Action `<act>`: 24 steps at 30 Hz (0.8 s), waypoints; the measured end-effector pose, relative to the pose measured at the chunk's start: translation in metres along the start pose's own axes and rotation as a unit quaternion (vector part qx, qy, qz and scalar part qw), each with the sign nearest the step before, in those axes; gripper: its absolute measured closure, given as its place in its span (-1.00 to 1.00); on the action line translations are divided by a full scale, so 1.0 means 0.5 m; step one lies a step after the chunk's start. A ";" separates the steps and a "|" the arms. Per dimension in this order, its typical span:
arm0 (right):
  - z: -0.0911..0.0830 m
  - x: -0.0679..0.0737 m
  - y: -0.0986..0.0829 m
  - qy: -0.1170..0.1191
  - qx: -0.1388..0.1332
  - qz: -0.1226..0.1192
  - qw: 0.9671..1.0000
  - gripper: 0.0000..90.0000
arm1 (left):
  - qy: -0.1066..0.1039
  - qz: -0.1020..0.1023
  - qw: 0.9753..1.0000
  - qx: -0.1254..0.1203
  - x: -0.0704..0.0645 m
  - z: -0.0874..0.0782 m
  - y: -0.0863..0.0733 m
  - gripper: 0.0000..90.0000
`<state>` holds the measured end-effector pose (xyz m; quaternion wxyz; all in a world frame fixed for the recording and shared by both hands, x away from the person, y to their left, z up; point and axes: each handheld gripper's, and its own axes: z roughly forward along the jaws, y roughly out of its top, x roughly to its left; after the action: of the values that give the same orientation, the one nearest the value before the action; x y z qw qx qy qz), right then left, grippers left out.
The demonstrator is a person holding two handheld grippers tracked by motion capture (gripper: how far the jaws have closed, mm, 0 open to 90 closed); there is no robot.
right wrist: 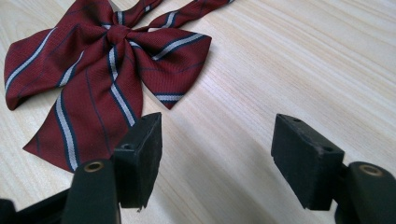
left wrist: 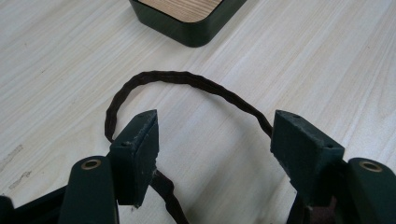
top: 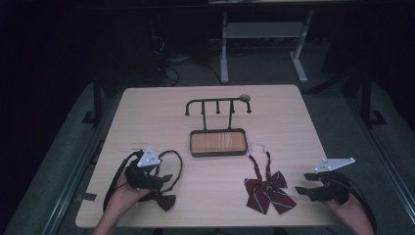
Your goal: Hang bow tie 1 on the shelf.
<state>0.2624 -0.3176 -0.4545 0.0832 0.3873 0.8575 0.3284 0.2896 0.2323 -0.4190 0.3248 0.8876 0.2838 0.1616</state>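
Left gripper (left wrist: 212,135) spread wide, straddling the dark bow tie's strap (left wrist: 187,81), prob lined up to pinch it. Bow part (top: 165,199) just beside it, strap looping fwd toward the wood tray (top: 218,143) w/ hook rack (top: 218,104). Right gripper (right wrist: 217,140) also spread, empty; striped bow tie (right wrist: 100,65) just ahead-left, long axis running away toward tray.

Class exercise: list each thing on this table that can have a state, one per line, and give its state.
Left gripper: open, over the dark strap.
Right gripper: open, holding nothing.
Striped bow tie: flat on the table, strap stretched toward the tray.
Dark bow tie: on the table, strap looped.
Tray: empty.
Hook rack: upright, nothing hanging.
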 end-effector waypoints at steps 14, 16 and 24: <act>0.008 0.011 0.015 0.012 -0.003 -0.012 1.000 -0.25 | 0.001 -0.001 1.000 0.003 0.000 -0.005 -0.005 -0.27; 0.007 0.013 0.019 0.012 -0.004 -0.013 1.000 -0.25 | 0.001 -0.001 1.000 0.002 -0.002 -0.004 -0.007 -0.27; 0.008 0.020 0.044 0.024 -0.007 -0.020 0.999 -0.16 | 0.002 -0.005 1.000 0.004 0.001 -0.003 -0.011 -0.27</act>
<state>0.2704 -0.2977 -0.4425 0.0715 0.3616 0.8646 0.3415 0.2869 0.2369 -0.4216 0.3217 0.8872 0.2893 0.1605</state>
